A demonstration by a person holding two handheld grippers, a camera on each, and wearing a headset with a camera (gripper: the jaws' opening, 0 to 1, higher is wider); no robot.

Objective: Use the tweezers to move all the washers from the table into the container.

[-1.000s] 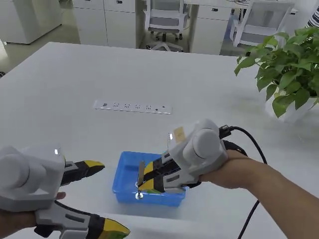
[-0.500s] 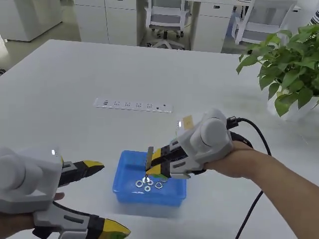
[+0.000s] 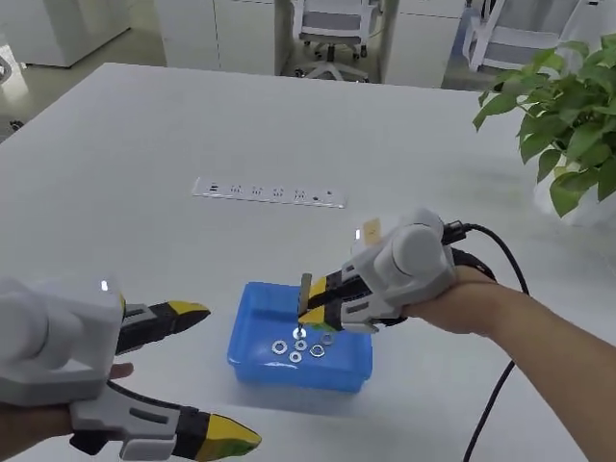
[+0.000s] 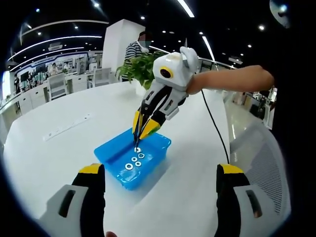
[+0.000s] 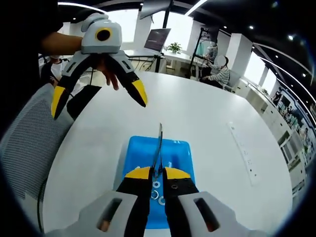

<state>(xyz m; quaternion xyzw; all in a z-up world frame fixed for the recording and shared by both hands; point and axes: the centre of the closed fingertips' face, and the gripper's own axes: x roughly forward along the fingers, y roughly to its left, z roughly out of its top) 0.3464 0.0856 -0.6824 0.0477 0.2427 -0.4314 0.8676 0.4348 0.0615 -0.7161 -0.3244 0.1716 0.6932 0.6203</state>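
My right gripper (image 3: pixel 316 310) clamps the tweezers (image 3: pixel 304 289), tips down inside the blue container (image 3: pixel 289 373) above the washers (image 3: pixel 296 347) — clear of its walls. My left gripper (image 3: pixel 229 377) gapes wide near its left edge — open table (image 3: pixel 144 144) beyond.

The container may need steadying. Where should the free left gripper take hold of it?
Probably the left short wall of the blue container, approached from that side, jaws straddling it: it is thin, upright and nearest the open left gripper, while the right gripper holds tweezers over the washers.
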